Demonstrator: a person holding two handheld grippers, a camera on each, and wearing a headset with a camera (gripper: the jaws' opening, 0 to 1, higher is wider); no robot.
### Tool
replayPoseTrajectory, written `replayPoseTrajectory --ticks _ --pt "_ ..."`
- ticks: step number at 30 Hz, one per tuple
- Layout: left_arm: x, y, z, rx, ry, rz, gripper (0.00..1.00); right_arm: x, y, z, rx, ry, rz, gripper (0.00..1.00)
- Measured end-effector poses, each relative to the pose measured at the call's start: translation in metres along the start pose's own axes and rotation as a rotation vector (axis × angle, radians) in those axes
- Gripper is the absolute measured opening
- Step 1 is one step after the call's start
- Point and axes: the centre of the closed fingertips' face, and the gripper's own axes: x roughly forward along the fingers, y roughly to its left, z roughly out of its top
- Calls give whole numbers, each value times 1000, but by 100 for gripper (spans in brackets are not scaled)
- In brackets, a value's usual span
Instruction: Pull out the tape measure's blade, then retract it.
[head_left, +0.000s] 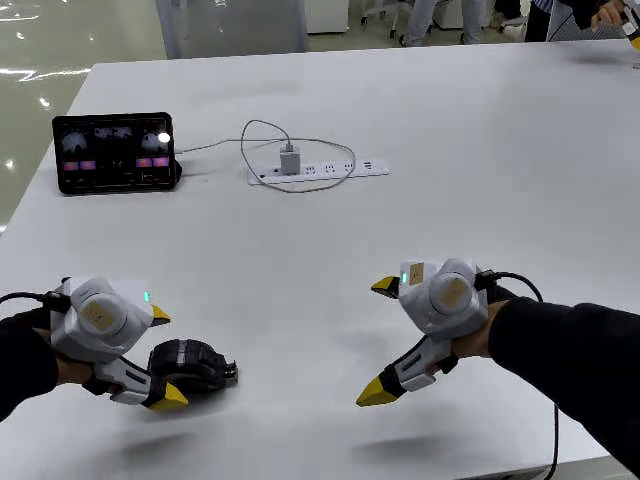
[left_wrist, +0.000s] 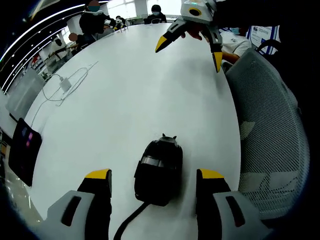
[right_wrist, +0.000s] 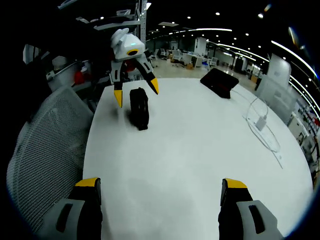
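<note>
A black tape measure (head_left: 190, 365) lies on the white table (head_left: 330, 230) near its front left corner, blade fully wound in. My left gripper (head_left: 165, 357) is open and straddles it, one yellow-tipped finger on each side. In the left gripper view the tape measure (left_wrist: 160, 167) sits between the fingers with a gap on both sides, its blade hook pointing away. My right gripper (head_left: 380, 340) is open and holds nothing, well to the right of the tape measure. In the right gripper view, the tape measure (right_wrist: 139, 107) lies under the left gripper (right_wrist: 136, 91), far beyond my own right gripper (right_wrist: 160, 183).
A dark tablet (head_left: 115, 152) stands at the back left. A white power strip (head_left: 320, 168) with a charger and looped cable lies behind the middle. A grey mesh chair (left_wrist: 270, 125) stands just off the table's near edge. People sit at the far end.
</note>
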Motion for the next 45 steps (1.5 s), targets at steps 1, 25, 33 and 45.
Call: replayPoseTrajectory --ticks 1,25,33,45 --pt "1 -1 2 20 2 -9 61 4 -1 1 -7 5 0 99" --pt "9 -2 -2 54 20 -23 30 65 11 41 14 -60 70 88" --pt "11 -1 -4 77 20 -29 30 88 18 52 -14 -54 91 75" --pt "11 0 -4 69 14 -38 30 115 42 62 -89 -27 170 59"
